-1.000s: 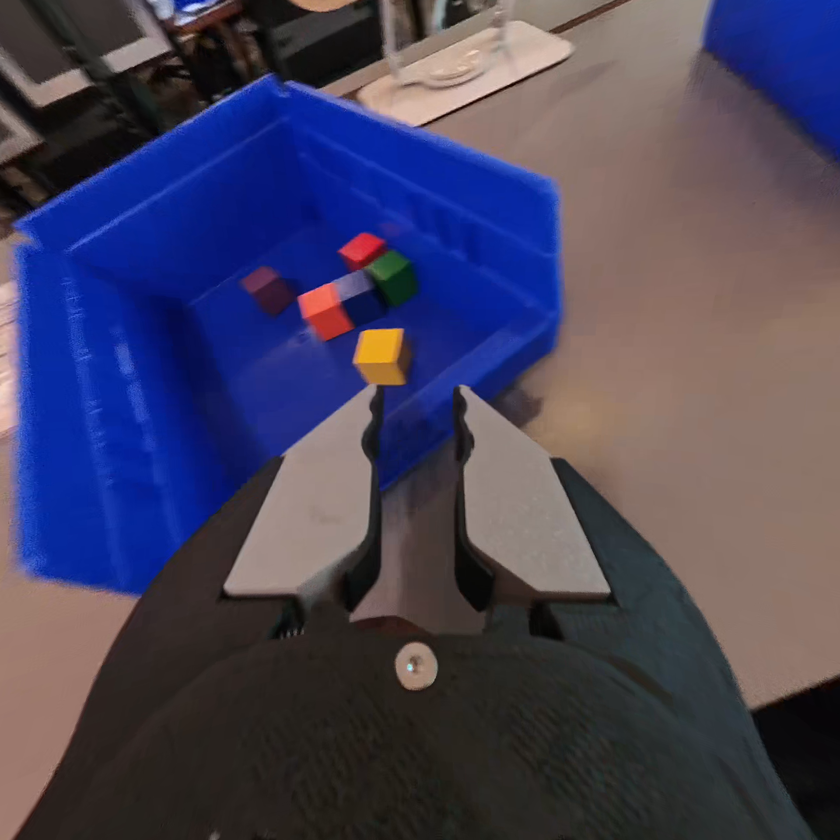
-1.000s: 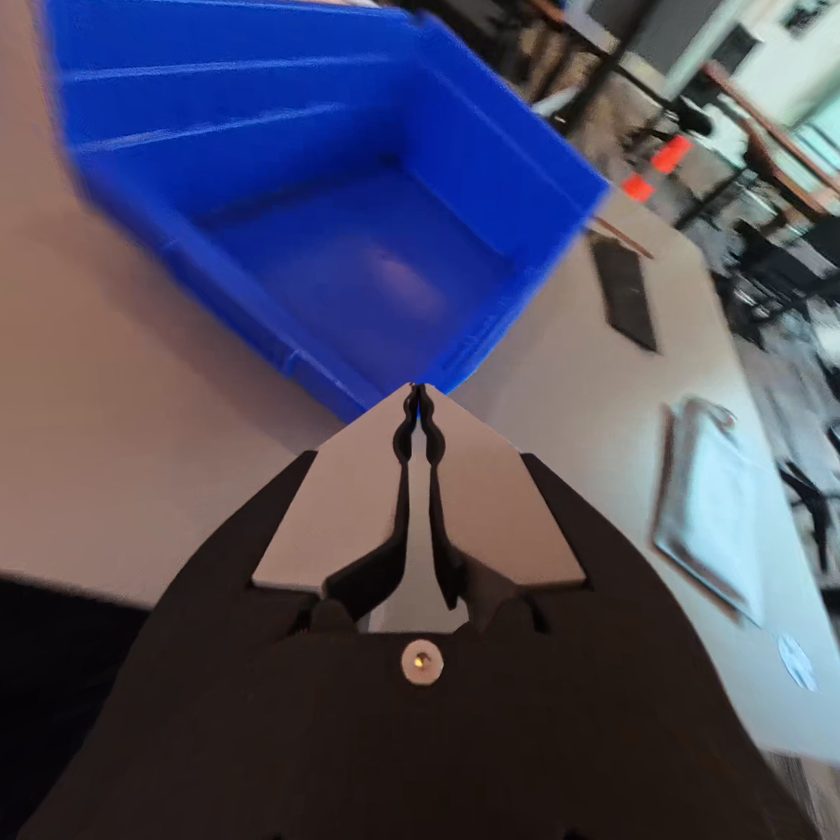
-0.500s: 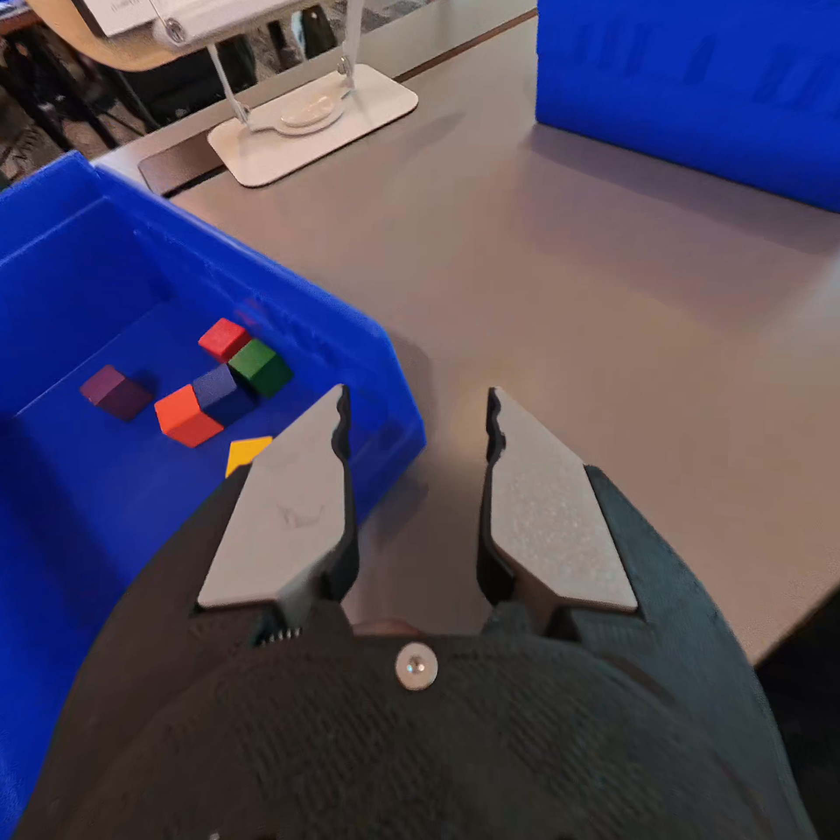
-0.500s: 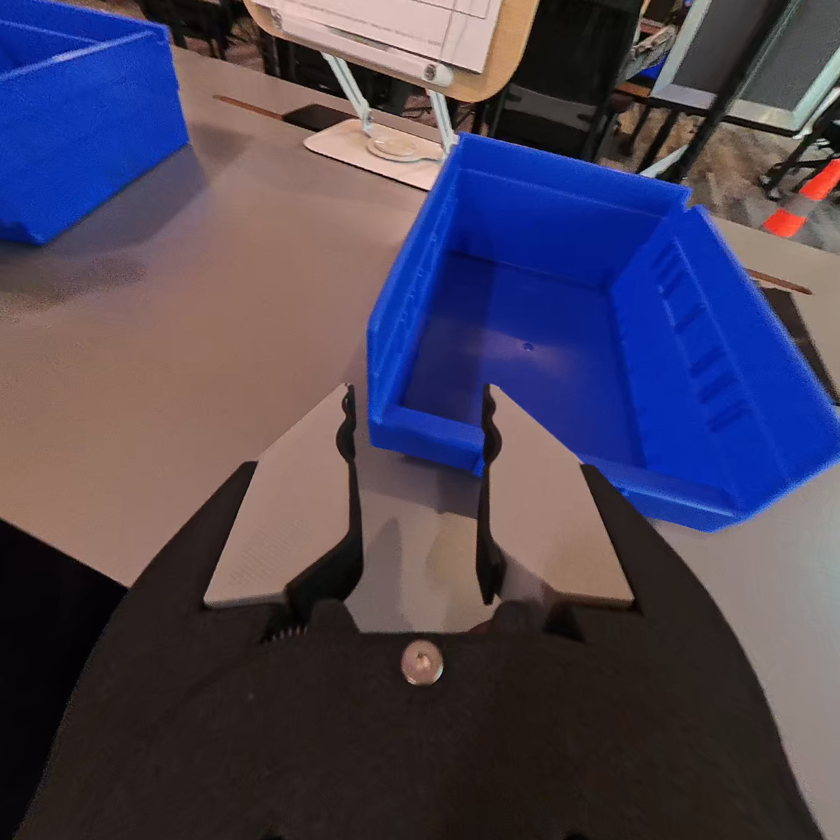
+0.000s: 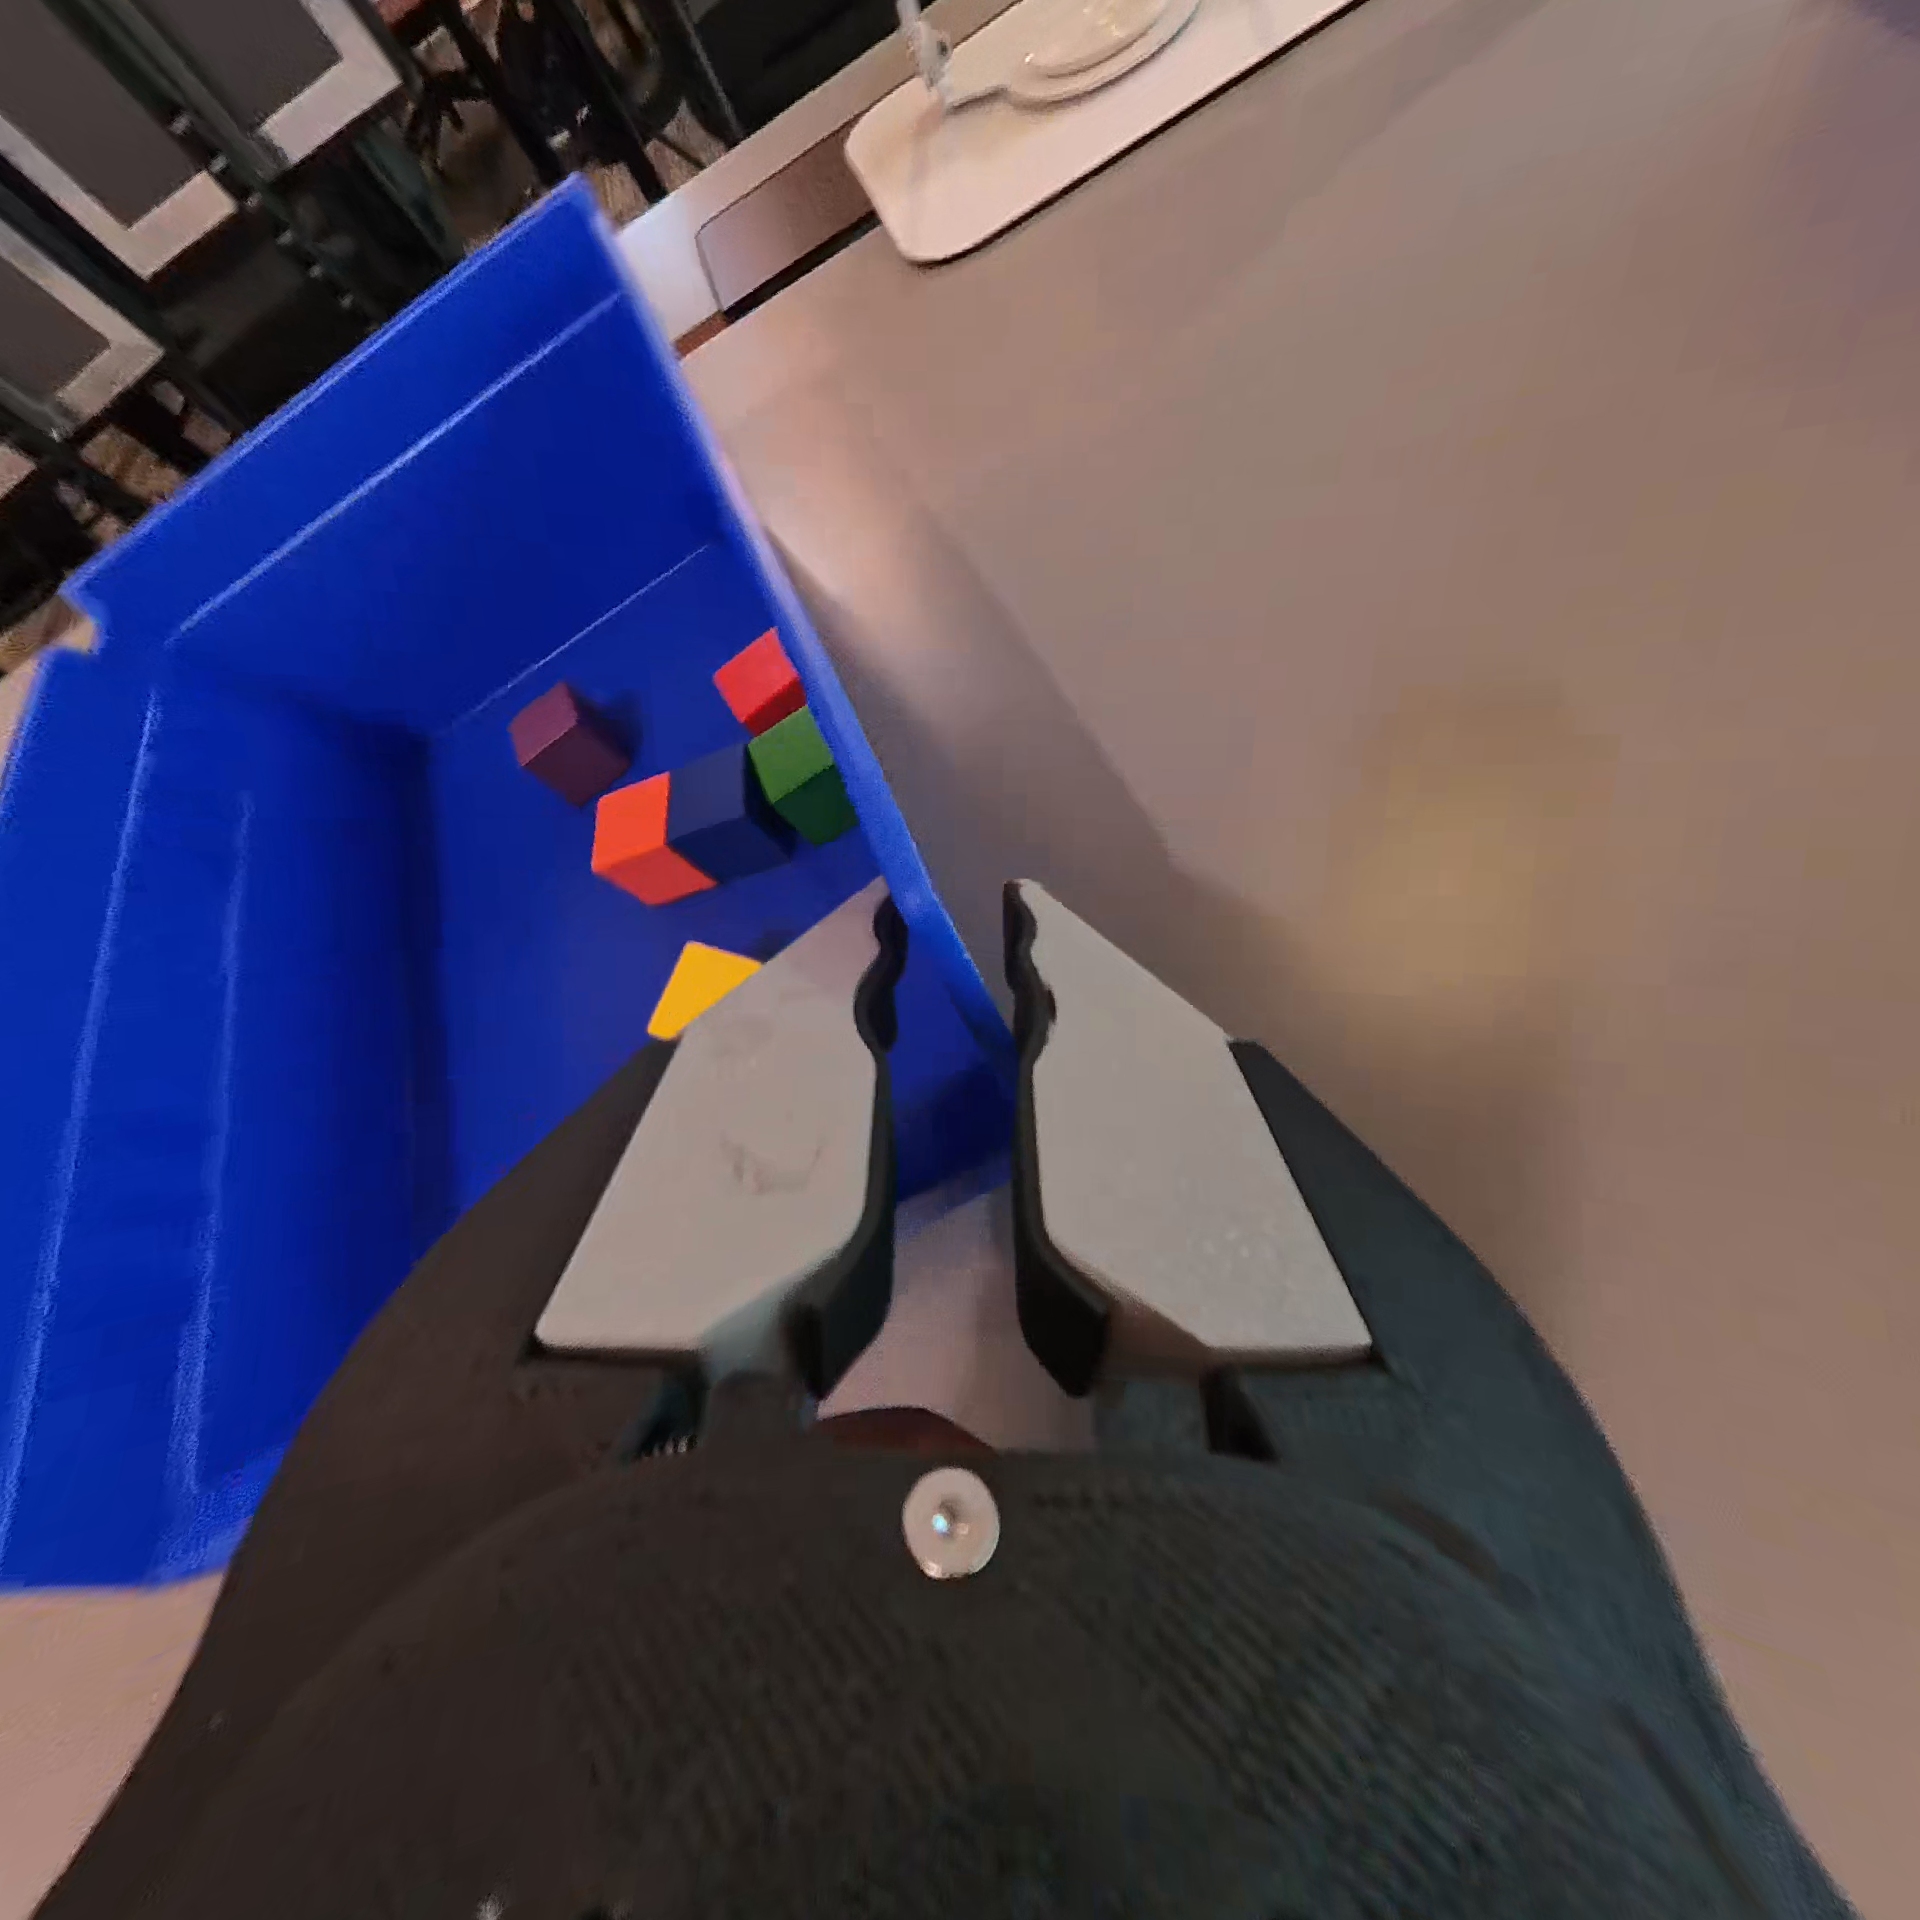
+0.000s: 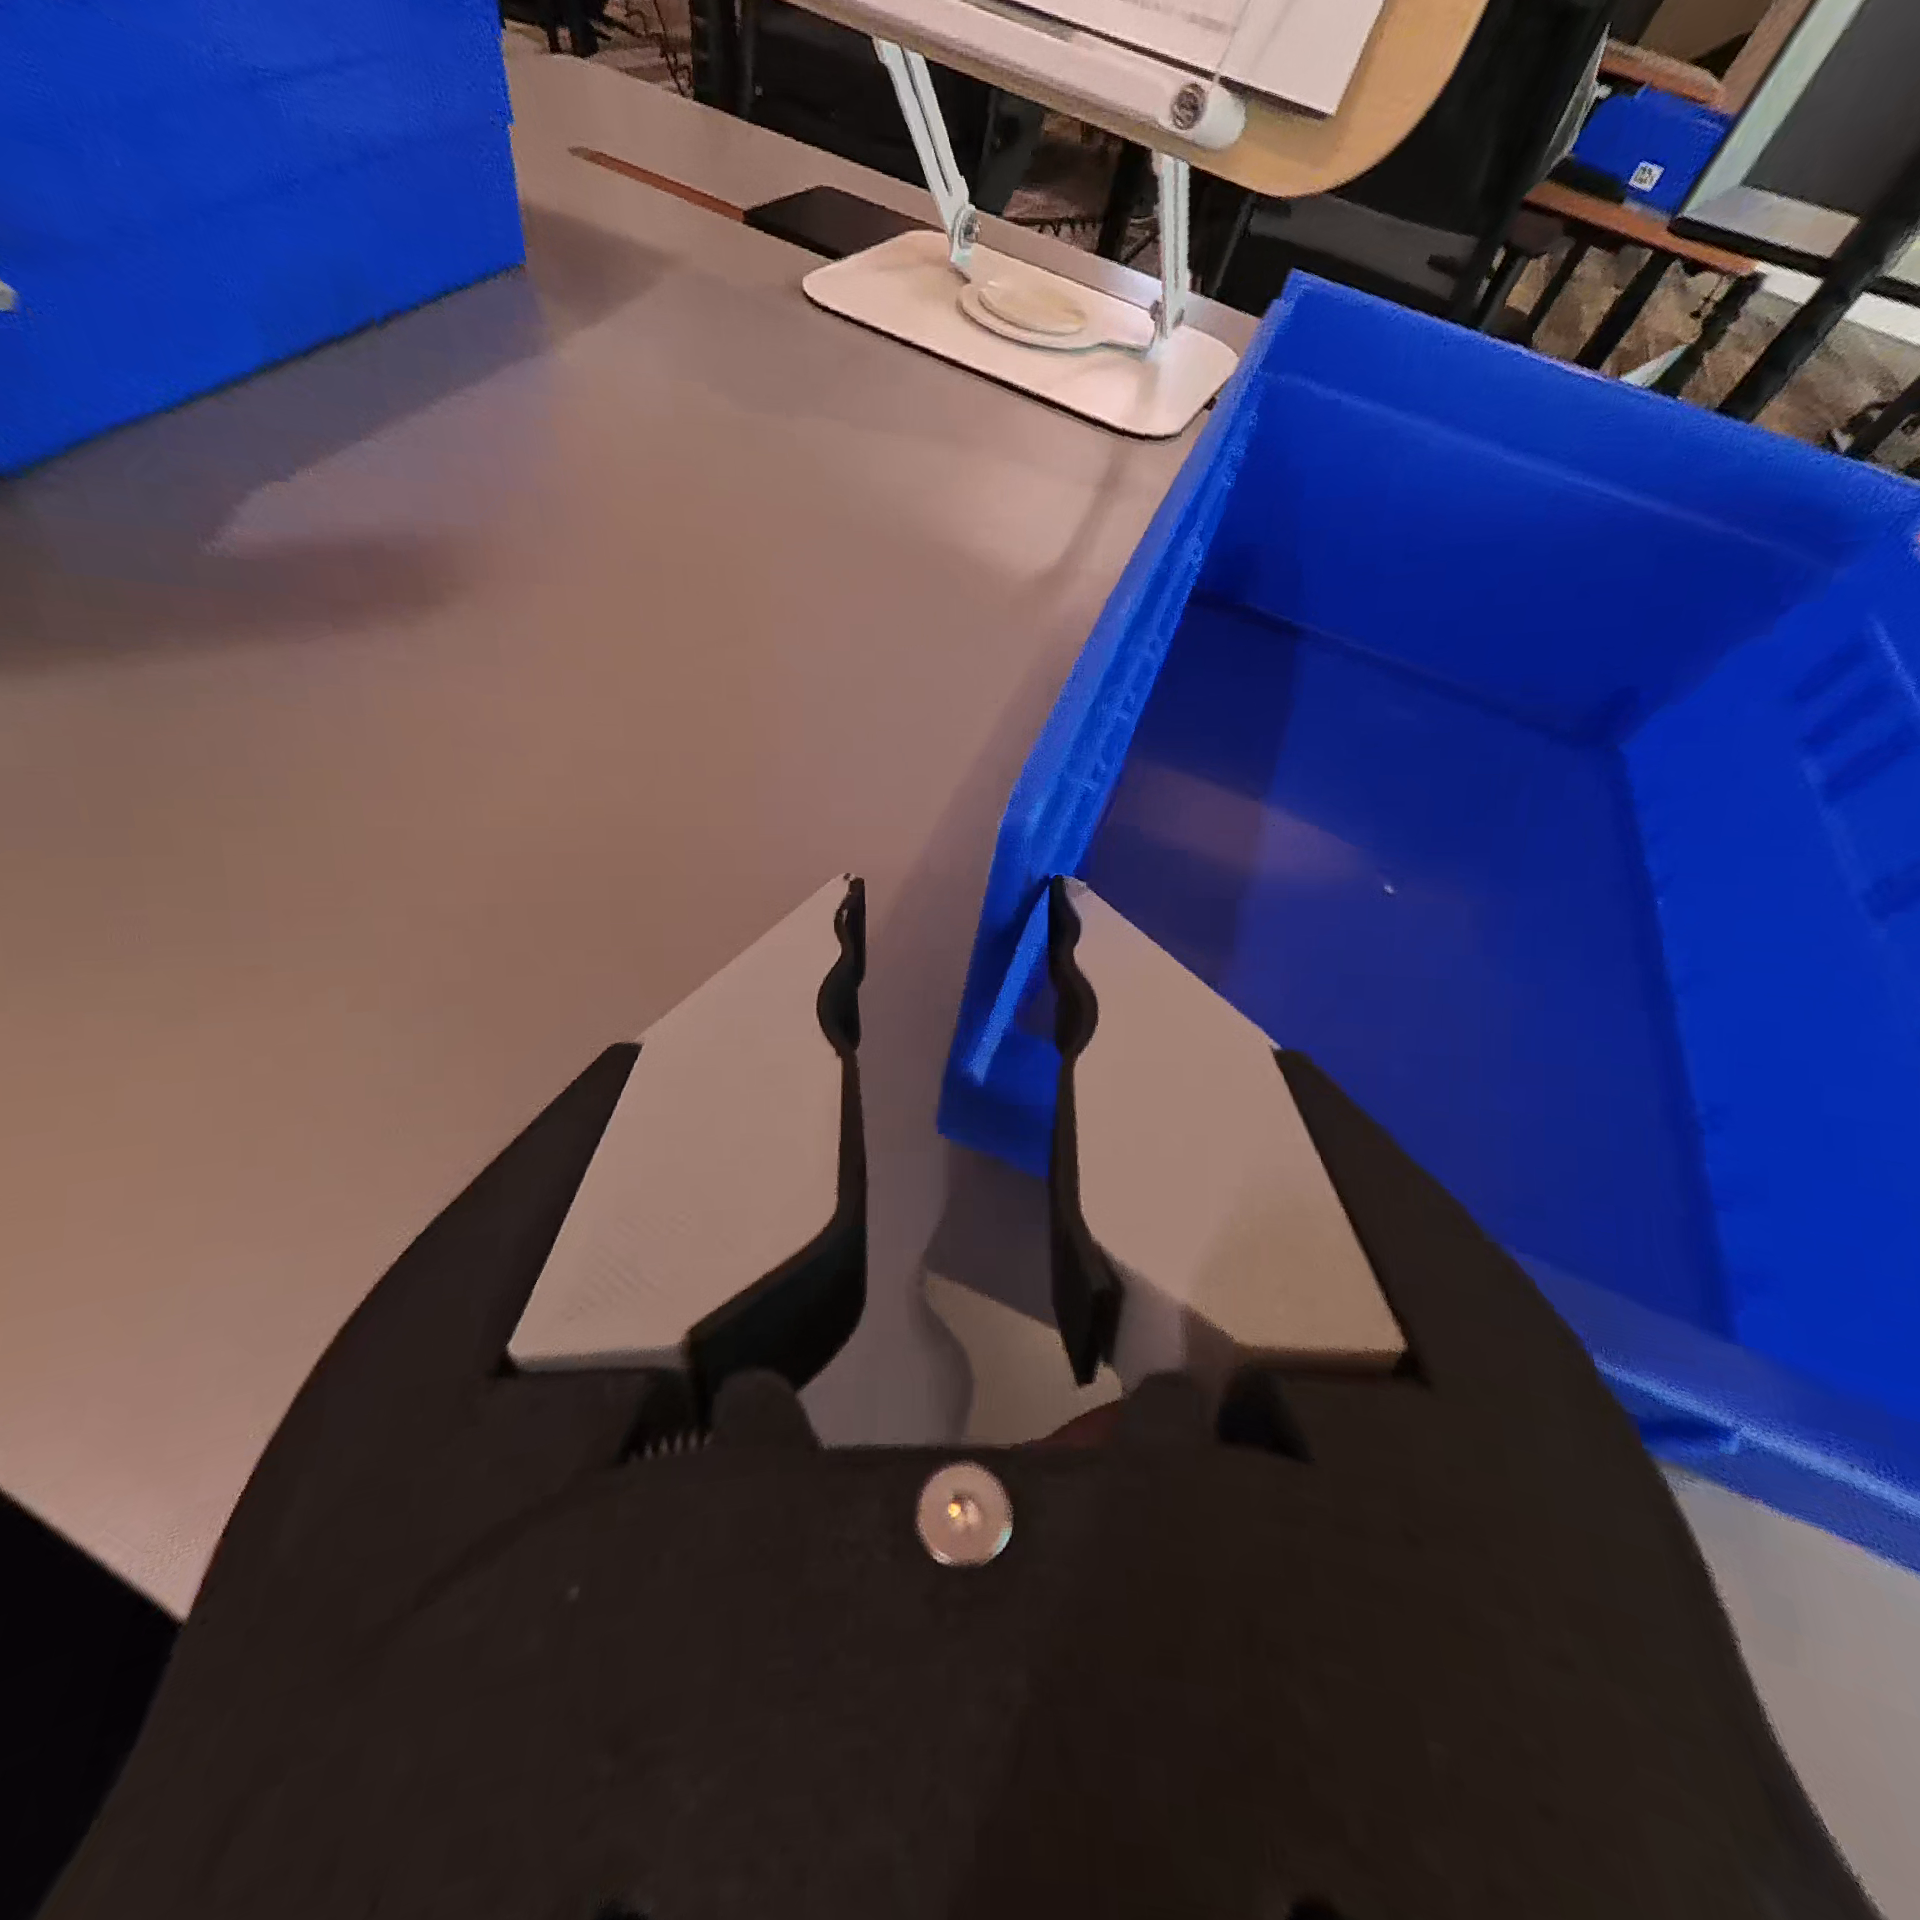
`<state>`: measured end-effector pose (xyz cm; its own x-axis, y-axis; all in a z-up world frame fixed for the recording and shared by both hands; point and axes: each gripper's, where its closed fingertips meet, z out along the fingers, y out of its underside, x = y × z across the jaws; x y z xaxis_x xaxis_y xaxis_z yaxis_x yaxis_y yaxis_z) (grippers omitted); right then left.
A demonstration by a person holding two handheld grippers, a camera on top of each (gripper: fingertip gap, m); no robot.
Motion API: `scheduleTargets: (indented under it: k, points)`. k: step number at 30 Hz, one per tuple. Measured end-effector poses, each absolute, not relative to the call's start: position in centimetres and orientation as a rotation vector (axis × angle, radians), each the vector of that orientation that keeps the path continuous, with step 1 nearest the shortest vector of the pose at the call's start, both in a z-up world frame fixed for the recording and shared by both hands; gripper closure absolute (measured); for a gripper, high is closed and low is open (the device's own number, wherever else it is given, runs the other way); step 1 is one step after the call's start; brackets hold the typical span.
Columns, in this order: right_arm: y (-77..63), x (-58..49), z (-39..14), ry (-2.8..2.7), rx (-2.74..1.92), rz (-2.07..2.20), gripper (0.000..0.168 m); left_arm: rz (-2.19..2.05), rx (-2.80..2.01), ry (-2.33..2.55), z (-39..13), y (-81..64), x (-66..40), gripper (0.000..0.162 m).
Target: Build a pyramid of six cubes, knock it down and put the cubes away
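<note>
**Six cubes in blue bin, both tongs empty**

Smooth matte grey-brown table, flat, w/ soft glare patch at right in left wrist view. On it, rigid blue plastic bin, moulded, ribbed walls, open top, lower front lip. Second blue bin in right wrist view, same make, glossy floor, nothing visible inside; a third blue bin at far left, only its outer wall seen. White stand base, rounded-corner slab w/ round disc and two thin legs, at far table edge betw. the bins.

Left gripper: black textured body, flat grey wedge fingers w/ wavy black inner edges, parted by narrow gap, empty, tips over near right corner of cube bin. Right gripper: same build, parted a bit wider, empty, right fingertip by near left corner of second bin.

Cubes on floor of first bin, small painted blocks, sharp-edged: orange cube touching dark blue cube, green cube just beside, red cube behind it by right wall, purple cube apart at left, yellow cube nearest, partly hidden by left finger.
</note>
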<state>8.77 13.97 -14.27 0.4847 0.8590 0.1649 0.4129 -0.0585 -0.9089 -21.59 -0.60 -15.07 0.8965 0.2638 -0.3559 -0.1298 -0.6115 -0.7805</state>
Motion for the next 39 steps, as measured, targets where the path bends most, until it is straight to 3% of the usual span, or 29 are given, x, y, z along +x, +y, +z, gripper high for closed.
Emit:
scheduleTargets:
  k: [4, 10, 17, 19, 20, 21, 24, 28, 35, 37, 39]
  points:
    - [15.3, 7.4, -14.5, -1.072, -1.688, 0.5, 0.148, 0.482, -2.142, -0.184, -15.2, -2.6, -23.7, 0.152]
    - [16.9, 7.7, -15.4, -1.04, -1.736, 0.411, 0.147, 0.513, -2.105, -0.15, -15.2, -2.3, -23.7, 0.152]
    - [18.2, 10.1, -15.6, -0.977, -1.782, 0.355, 0.159, 0.513, -2.1, -0.131, -15.3, -1.6, -22.4, 0.148]
    - [18.0, 10.6, -15.3, -0.97, -1.764, 0.361, 0.141, 0.475, -2.079, -0.155, -15.0, -2.0, -22.0, 0.143]
    - [17.6, 10.9, -14.8, -0.963, -1.746, 0.375, 0.137, 0.457, -2.059, -0.18, -14.4, -2.5, -21.6, 0.126]
    - [17.1, 11.3, -13.9, -0.946, -1.711, 0.39, 0.137, 0.435, -2.024, -0.189, -13.4, -2.8, -20.9, 0.114]
    - [14.6, 11.7, -8.7, -0.889, -1.502, 0.482, 0.135, 0.349, -1.885, -0.098, -8.4, -2.2, -16.8, 0.099]
    - [10.8, 8.9, -4.1, -0.933, -1.349, 0.602, 0.138, 0.382, -1.789, 0.021, -5.8, 1.1, -13.1, 0.098]
    - [11.0, -1.6, -10.1, -1.193, -1.551, 0.695, 0.126, 0.454, -1.942, 0.015, -12.0, 10.4, -14.2, 0.097]
    - [13.6, -3.7, -12.3, -1.173, -1.638, 0.62, 0.102, 0.489, -1.944, -0.007, -12.8, 12.3, -15.5, 0.091]
    - [16.1, -5.6, -13.2, -1.142, -1.639, 0.551, 0.098, 0.525, -1.914, -0.031, -13.0, 13.8, -16.8, 0.09]
